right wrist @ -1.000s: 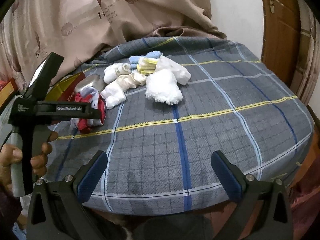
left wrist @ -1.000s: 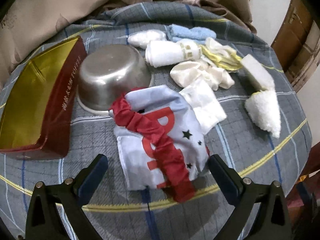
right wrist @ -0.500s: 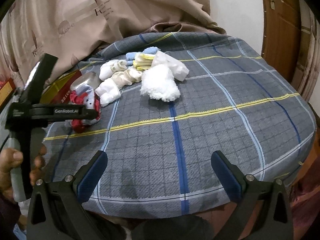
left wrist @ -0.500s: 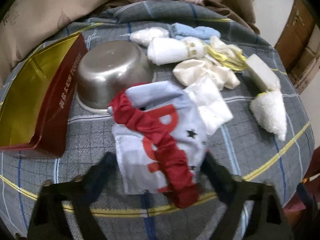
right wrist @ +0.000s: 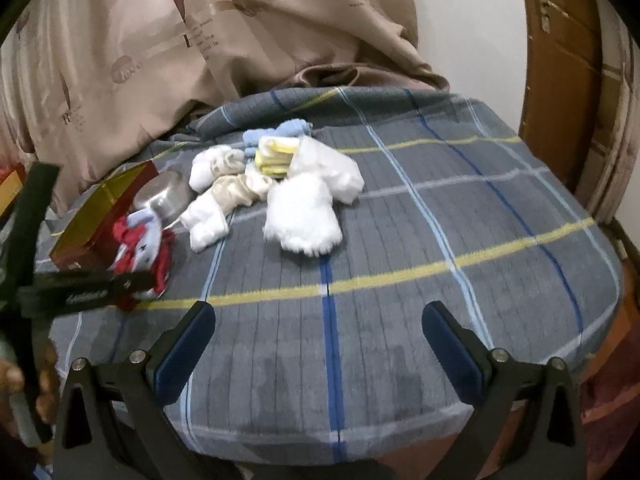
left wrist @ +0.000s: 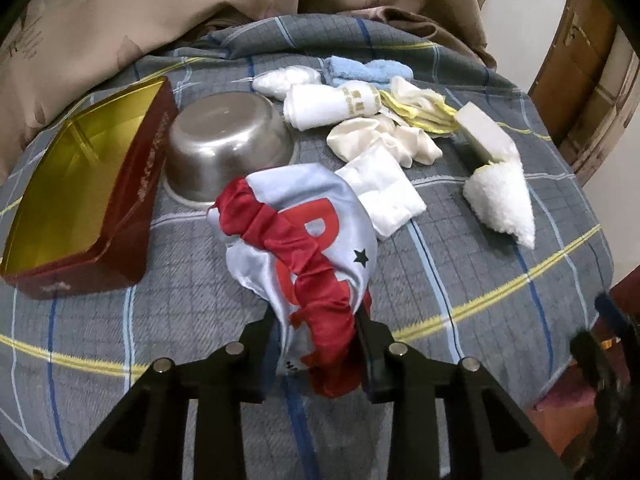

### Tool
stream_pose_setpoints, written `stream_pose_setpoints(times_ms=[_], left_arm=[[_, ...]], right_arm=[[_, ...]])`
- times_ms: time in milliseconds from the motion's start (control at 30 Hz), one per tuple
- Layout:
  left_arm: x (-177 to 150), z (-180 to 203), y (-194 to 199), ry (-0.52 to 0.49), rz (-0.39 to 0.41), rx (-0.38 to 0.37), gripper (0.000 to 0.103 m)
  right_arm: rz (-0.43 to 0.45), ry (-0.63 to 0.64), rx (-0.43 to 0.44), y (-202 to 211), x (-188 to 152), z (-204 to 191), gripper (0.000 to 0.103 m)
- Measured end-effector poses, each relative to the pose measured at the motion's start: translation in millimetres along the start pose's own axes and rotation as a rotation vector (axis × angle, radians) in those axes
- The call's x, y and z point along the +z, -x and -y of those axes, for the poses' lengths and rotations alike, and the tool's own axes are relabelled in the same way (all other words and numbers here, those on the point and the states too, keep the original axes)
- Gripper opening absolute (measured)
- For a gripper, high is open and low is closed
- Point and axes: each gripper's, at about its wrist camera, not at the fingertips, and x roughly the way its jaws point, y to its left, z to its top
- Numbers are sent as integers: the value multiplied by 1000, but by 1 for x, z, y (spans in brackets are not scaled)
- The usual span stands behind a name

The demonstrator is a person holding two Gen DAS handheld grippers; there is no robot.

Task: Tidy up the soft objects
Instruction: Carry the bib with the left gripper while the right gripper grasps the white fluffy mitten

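Closed since a moment ago, the left gripper [left wrist: 318,332] pinches the red-and-pale-blue satin cloth [left wrist: 304,240] above the plaid bedspread [left wrist: 460,280]; slippery folds could slide free. The right gripper [right wrist: 318,344] hangs open.

Both wrist views face the cloth pile [left wrist: 372,120], left nearer

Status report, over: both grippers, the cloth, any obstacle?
Left gripper shut on red-and-white cloth. Right gripper open, empty. Bowl just behind cloth.
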Motion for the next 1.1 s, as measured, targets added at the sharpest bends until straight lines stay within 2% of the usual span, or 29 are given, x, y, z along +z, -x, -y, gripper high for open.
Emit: stream_pose_setpoints(times_ms=[67,133,200,233,600,867,1100], left_arm=[[-4,-3,9,4,10,-12,32],[-6,-5,17,5,20,-12,32],[-8,-7,27,5,32,-19,32],[-8,-8,32,5,37,-20,32],[-3,-27,73,46,83,-36,32],[15,-56,96,65,133,14,32],[41,-92,102,81,178,91,32]], right_arm=[[1,18,14,-5,8,-3,102],[-12,34,13,-14,15,-7,88],[-48,44,15,-26,21,-11,79],[-63,41,15,-34,25,-12,78],[-86,45,-15,-55,43,-19,78],[-113,64,-39,-72,43,-27,78],[-143,70,-50,-89,44,-31,78]])
